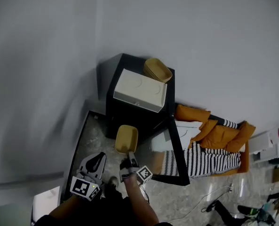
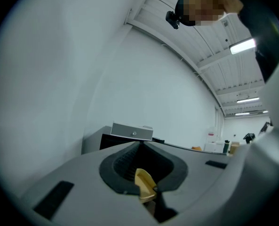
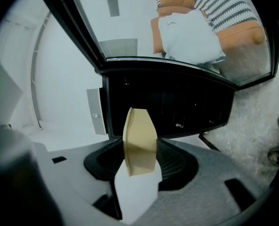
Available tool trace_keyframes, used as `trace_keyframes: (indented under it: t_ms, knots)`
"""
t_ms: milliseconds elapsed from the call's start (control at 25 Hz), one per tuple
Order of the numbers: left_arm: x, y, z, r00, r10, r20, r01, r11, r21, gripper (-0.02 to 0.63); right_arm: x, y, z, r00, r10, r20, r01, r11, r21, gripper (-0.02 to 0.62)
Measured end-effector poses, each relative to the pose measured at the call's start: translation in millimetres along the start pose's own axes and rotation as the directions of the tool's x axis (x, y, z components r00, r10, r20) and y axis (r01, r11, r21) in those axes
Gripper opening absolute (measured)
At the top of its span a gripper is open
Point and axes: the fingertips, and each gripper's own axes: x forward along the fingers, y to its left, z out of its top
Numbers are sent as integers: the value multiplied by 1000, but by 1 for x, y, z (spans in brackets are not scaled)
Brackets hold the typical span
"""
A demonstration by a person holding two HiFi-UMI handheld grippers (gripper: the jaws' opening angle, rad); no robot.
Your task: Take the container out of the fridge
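Pretty sure the "take it out" part is basically done here. The right gripper [image 1: 129, 158] is clamped on the bottom edge of the tan container [image 1: 126, 139], which sits upright between the pads and is out in the air in front of the black fridge [image 1: 144, 121], not inside it. The fridge is at 12 o'clock from the container, and its glass door [image 1: 176, 147] is swung open around 3 o'clock. The left gripper [image 1: 98, 158] hangs at about 8 o'clock from the right one, jaws tipped together and not doing any work. There's a small yellowish sliver low in its gap that I can't identify. I'd guess the next move is to pull the container further back from the door frame, keep it level, and find somewhere to set it down. The left gripper is free for the door.
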Motion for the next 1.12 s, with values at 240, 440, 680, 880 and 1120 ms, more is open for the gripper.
trace_keyframes:
  t_ms: [240,440,680,880,1120]
  knots:
    - [-15,18,1,1000,4,-16,-4,1000,-26,17,-24,51,-21,999,46,15,-46,999,7,196]
    - [-24,24,5,1000,-4,-4,4,999,-37,17,-47,91,-36,997,72,10,-72,997,-1,196]
    - [-37,28,12,1000,4,2,-4,1000,-31,17,-77,119,-41,997,68,43,-68,998,2,196]
    - [-44,30,9,1000,-2,0,2,1000,-29,17,-93,132,-46,995,83,64,-84,996,13,196]
    - [-53,24,6,1000,-17,-12,17,999,-45,17,-104,144,-51,991,111,81,-112,994,13,196]
